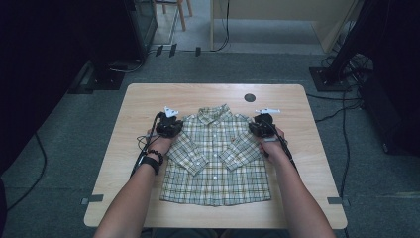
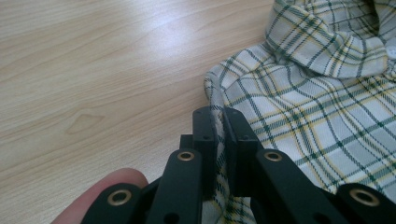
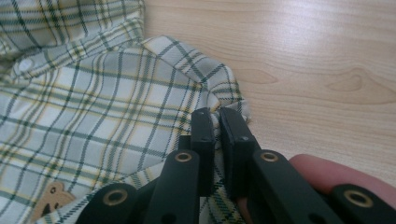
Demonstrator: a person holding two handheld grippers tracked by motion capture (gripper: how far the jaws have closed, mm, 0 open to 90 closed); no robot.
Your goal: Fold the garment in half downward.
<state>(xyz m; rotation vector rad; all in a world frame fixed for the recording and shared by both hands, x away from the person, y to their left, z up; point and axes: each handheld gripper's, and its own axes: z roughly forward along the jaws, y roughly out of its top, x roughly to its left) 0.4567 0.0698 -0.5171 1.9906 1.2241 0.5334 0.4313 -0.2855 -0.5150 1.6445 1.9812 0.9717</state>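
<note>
A small plaid shirt lies flat, front up, on the wooden table, sleeves folded across its chest, collar at the far end. My left gripper is at the shirt's left shoulder. In the left gripper view my left gripper is shut on the shirt, with a fold of shoulder fabric pinched between the jaws. My right gripper is at the right shoulder. In the right gripper view my right gripper is shut on the shirt at its shoulder edge.
A round dark hole sits in the table near its far edge. Bare wood lies on both sides of the shirt. Cables and stand bases lie on the grey floor around the table.
</note>
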